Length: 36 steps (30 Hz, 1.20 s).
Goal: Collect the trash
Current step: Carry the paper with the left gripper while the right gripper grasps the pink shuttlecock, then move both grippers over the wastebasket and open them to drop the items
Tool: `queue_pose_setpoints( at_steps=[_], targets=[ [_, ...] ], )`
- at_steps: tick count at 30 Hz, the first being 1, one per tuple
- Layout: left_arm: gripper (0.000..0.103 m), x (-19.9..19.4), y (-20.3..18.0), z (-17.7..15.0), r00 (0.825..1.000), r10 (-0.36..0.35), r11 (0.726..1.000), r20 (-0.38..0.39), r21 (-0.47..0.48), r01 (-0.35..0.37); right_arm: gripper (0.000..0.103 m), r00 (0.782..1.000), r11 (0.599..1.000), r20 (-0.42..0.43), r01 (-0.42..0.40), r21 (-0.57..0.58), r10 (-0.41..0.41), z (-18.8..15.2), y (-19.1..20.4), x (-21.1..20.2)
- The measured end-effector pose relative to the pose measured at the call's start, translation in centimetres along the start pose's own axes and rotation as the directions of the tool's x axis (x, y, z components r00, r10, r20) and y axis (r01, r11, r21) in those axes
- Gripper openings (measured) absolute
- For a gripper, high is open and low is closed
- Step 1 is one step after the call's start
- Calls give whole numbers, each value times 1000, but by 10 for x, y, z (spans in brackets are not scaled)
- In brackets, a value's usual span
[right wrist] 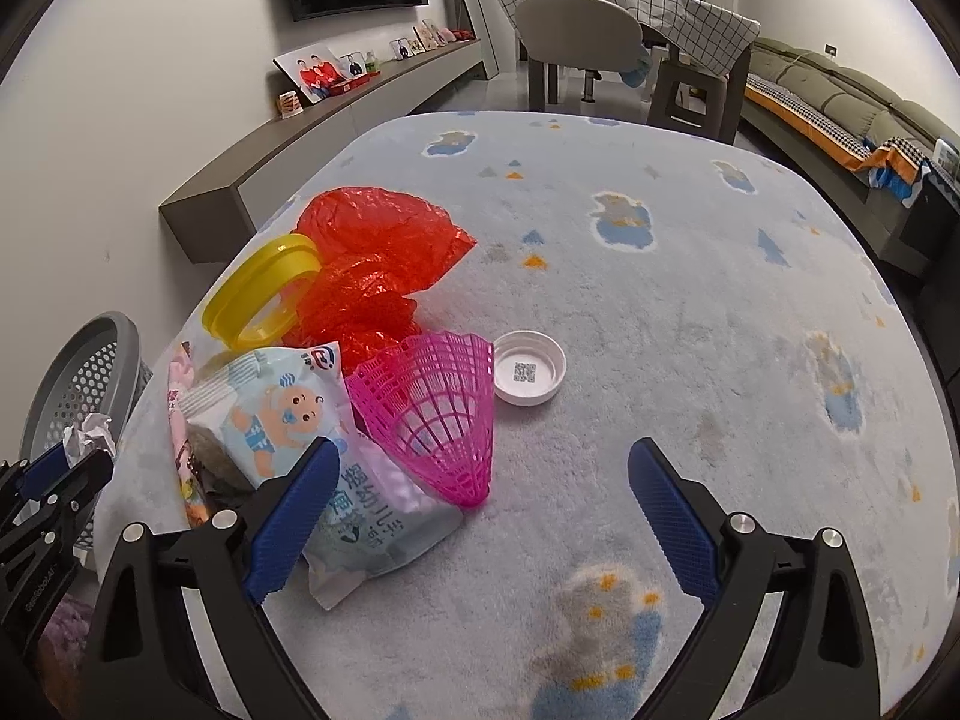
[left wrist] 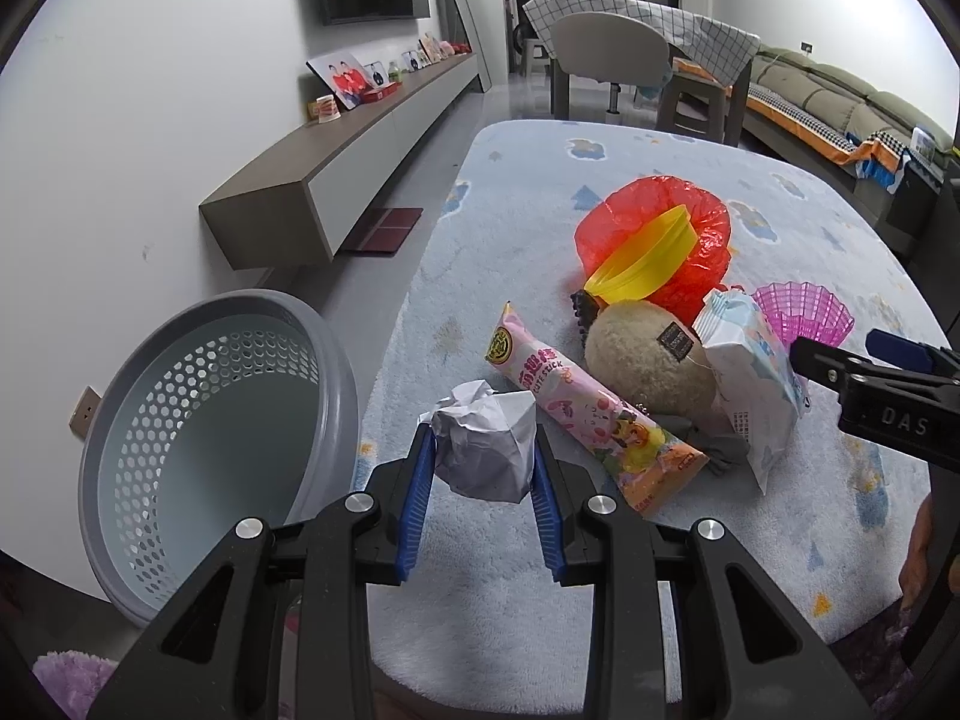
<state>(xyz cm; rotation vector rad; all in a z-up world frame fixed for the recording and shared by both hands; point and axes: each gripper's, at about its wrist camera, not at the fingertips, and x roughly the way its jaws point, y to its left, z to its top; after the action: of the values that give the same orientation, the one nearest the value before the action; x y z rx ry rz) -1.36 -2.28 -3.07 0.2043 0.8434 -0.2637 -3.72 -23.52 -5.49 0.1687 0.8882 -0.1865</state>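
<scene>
My left gripper (left wrist: 483,450) is shut on a crumpled white paper ball (left wrist: 485,444), held above the rug's left edge next to the grey perforated waste basket (left wrist: 198,450). It also shows at the left of the right wrist view (right wrist: 90,438). My right gripper (right wrist: 480,480) is open and empty above the rug, near a wet-wipes pack (right wrist: 312,450) and a pink mesh cup (right wrist: 438,414). A pink snack wrapper (left wrist: 594,414), a red plastic bag (left wrist: 654,228), a yellow ring (left wrist: 648,258) and a white lid (right wrist: 529,373) lie on the rug.
A beige plush ball (left wrist: 648,360) sits among the trash on the pale blue rug (right wrist: 690,300). A floating grey cabinet (left wrist: 336,162) runs along the left wall. A chair (left wrist: 612,54), a covered table and a sofa (left wrist: 840,102) stand behind.
</scene>
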Motion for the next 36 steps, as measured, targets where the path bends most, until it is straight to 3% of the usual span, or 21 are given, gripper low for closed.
queue_pose_setpoints(
  at_steps=[3,8,16,23,30,36],
  targets=[
    [31,1,0,0,1000,1,1000,-3,-1,-1,75,1000,1000,8,-2,-5,2,5,3,7],
    [31,1,0,-1,1000,1,1000,-5,-2,-1,33,999,999,-31,-32,5,32,8,3,19],
    [31,-1,6,-2,1000,3,1000,0,-15,-3,29,999,999,20,-33,9,33,7,3,-1],
    [31,-12,26,1,1000,20,998,20,-60,-19,29,996,999,87,-39,15,37,9,15,-47],
    [31,-27,76,9,992,116,983,47,-151,-108,29,980,985,116,-155,-69,163,19,72,-82],
    [31,-27,122,3,977,213,956,21,-211,-204,29,946,939,71,-303,-163,318,28,142,-77]
  ],
)
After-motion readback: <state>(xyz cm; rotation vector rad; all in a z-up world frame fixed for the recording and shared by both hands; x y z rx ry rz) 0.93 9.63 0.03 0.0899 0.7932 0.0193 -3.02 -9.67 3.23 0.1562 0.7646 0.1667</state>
